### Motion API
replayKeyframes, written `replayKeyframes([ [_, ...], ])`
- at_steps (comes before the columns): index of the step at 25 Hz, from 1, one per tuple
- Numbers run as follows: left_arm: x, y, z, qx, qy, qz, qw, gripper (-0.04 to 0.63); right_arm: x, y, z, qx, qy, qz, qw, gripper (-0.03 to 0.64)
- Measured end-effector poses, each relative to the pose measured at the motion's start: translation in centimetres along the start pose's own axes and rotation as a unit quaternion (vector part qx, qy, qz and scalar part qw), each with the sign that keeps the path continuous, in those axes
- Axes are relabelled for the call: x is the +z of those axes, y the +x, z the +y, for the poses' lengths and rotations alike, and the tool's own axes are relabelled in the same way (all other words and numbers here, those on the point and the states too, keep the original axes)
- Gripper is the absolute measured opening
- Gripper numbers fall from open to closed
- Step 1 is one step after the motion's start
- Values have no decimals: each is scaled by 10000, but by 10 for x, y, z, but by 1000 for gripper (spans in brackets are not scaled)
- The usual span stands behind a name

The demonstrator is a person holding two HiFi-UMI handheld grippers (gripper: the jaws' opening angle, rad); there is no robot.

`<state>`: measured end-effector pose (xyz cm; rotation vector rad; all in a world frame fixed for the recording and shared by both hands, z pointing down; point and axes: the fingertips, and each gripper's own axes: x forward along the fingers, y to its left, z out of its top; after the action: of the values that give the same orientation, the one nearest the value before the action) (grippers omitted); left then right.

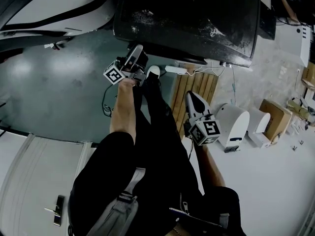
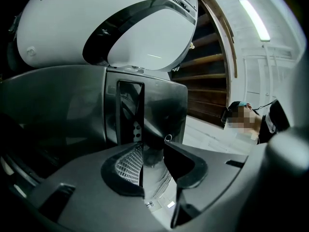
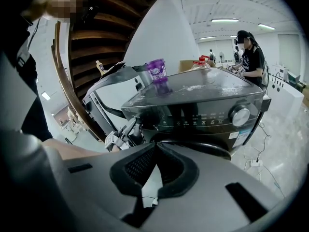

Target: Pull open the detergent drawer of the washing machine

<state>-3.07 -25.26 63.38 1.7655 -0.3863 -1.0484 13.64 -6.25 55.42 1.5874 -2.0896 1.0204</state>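
The dark washing machine [image 1: 187, 14] fills the top of the head view. My left gripper [image 1: 136, 52] reaches up to the left end of its front panel. In the left gripper view the jaws [image 2: 154, 166] stand narrow around the detergent drawer's dark front [image 2: 153, 149], and both pads appear to press on it. The right gripper view shows that left gripper [image 3: 123, 131] at the machine's upper left corner, left of the control panel [image 3: 203, 114]. My right gripper [image 1: 192, 98] hangs lower and apart from the machine, its tips [image 3: 155, 150] together on nothing.
A purple container [image 3: 158, 71] stands on the machine's top, and a dial [image 3: 240, 115] is at the panel's right. A person [image 3: 251, 57] stands behind. A power strip [image 1: 175, 70], wooden slats [image 1: 194, 90], white devices [image 1: 234, 124] and a cardboard box [image 1: 275, 117] lie on the floor.
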Motion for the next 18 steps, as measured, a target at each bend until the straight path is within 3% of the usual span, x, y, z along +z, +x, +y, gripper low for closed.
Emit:
replayKeyframes([
  [18, -7, -19, -12, 98, -269, -166, 9995, 137, -1, 1, 12, -12, 40, -147, 9999, 6],
])
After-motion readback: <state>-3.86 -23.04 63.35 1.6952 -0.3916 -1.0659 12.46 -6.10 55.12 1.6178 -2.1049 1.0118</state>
